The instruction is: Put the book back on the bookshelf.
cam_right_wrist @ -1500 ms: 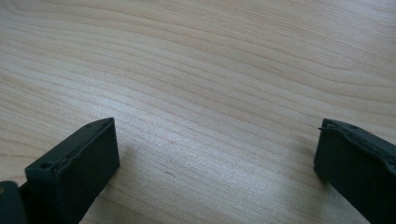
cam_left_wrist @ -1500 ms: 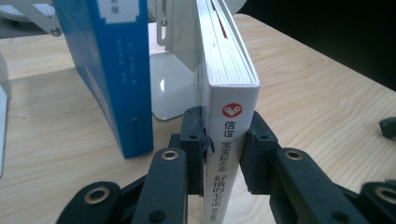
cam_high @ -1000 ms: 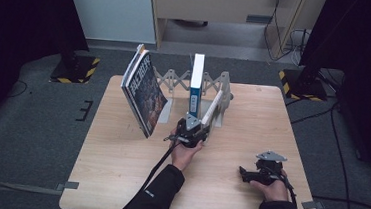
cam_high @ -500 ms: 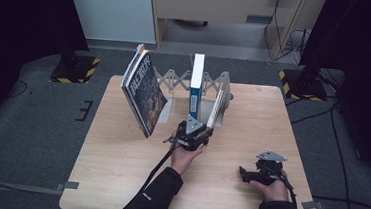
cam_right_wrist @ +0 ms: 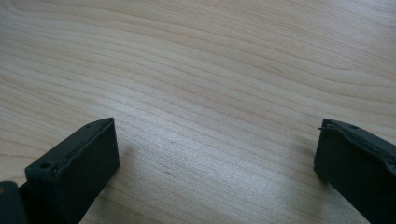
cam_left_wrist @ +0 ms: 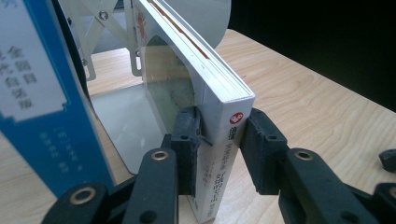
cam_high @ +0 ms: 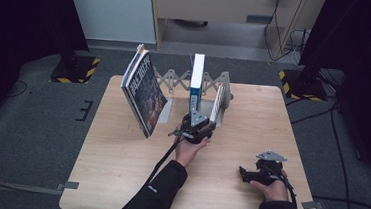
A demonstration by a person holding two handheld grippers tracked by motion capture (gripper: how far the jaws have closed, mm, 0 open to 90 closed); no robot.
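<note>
White and thin, the leaning book [cam_left_wrist: 219,116] sits between the jaws of the left gripper [cam_left_wrist: 219,149], spine toward the camera. In the left gripper view the left pad presses its cover, while the right pad stands just beside the spine with a sliver of gap; whether that side truly bears on it is hard to make out, so the grip cannot be called firm. The book's foot is cut off by the frame, and its far end tilts against the grey end plate of the folding book rack [cam_high: 175,81]. From the high view the left gripper [cam_high: 196,128] covers the book's lower front corner. A blue book [cam_high: 196,83] stands upright in the rack just beside it; its spine text is cropped in the left gripper view. A large illustrated book [cam_high: 144,93] leans at the rack's left end. The right gripper [cam_high: 261,173] rests on the wooden bench [cam_high: 119,159], well apart, its jaws spread wide over bare wood.
</note>
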